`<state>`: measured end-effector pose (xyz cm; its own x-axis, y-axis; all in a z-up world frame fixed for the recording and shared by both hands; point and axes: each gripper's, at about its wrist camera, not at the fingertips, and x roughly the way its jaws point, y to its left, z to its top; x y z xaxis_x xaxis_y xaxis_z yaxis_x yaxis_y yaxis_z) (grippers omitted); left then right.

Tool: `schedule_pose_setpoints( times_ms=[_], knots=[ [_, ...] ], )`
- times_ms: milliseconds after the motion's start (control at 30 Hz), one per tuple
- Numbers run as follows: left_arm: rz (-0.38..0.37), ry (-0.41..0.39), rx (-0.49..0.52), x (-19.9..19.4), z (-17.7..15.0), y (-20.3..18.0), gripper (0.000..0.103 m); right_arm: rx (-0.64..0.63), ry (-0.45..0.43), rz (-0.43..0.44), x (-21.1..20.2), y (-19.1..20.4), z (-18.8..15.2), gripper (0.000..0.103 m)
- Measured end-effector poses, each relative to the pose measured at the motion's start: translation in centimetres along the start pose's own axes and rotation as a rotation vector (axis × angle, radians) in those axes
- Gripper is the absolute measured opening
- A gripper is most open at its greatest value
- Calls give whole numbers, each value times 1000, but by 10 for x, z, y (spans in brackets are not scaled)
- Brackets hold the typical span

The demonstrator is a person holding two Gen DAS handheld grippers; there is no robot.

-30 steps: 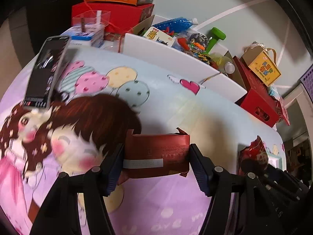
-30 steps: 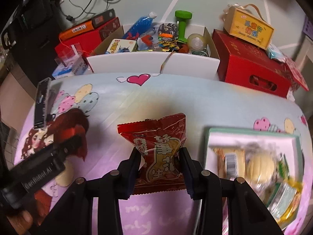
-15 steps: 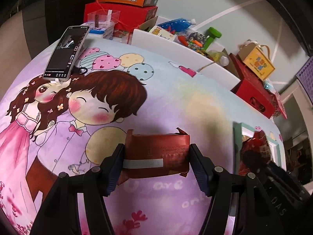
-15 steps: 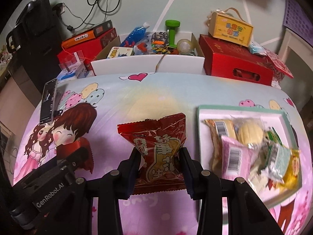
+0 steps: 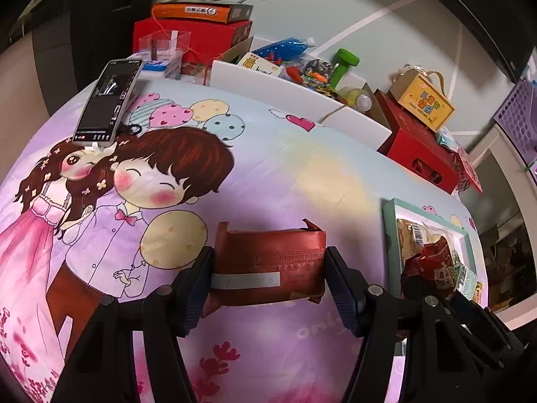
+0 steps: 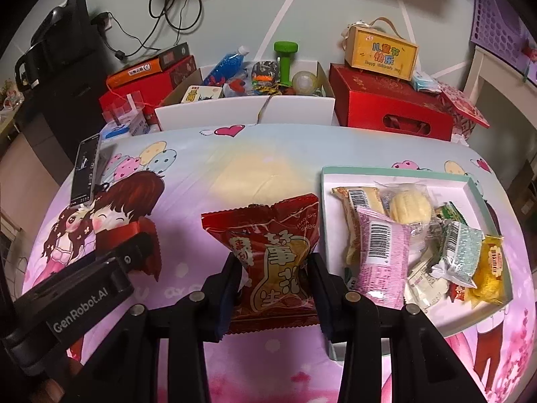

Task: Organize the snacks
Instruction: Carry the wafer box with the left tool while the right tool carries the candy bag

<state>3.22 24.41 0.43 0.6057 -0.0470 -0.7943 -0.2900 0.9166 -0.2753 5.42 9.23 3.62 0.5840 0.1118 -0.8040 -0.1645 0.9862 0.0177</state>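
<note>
Left wrist view: the left gripper (image 5: 268, 270) was clamped on a dark red foil packet (image 5: 268, 258), back side up with a white label strip, held above the cartoon bedsheet (image 5: 275, 174) — the mint-rimmed tray (image 5: 389, 221) sat off to the right, with the right gripper's peanut bag (image 5: 433, 268) showing in front of it. A phone (image 5: 107, 100) lay far left near the sheet's edge. Right wrist view: the right gripper (image 6: 273, 288) was closed tight on a red peanut snack bag (image 6: 268, 252), just left of the tray (image 6: 396, 173), which already held a pile of wrapped snacks — a pink barcode packet (image 6: 382, 255), a yellow cake (image 6: 407, 206), a yellow packet (image 6: 491, 262). Step in hand looked like carrying both packets toward the tray. Next move likely calls for shifting the peanut bag right over the tray rim, then opening the fingers; the left packet has farther to travel.
</note>
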Motion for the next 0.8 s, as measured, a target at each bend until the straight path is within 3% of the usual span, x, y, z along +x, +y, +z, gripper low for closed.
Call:
schedule_pose_setpoints(
  times_ms=[500, 800],
  knots=[
    [20, -38, 90, -10, 0, -33, 67, 44, -22, -11, -8, -43, 0, 43],
    [-21, -38, 167, -12, -5, -68, 67, 156, -57, -85, -22, -103, 4, 43]
  ],
)
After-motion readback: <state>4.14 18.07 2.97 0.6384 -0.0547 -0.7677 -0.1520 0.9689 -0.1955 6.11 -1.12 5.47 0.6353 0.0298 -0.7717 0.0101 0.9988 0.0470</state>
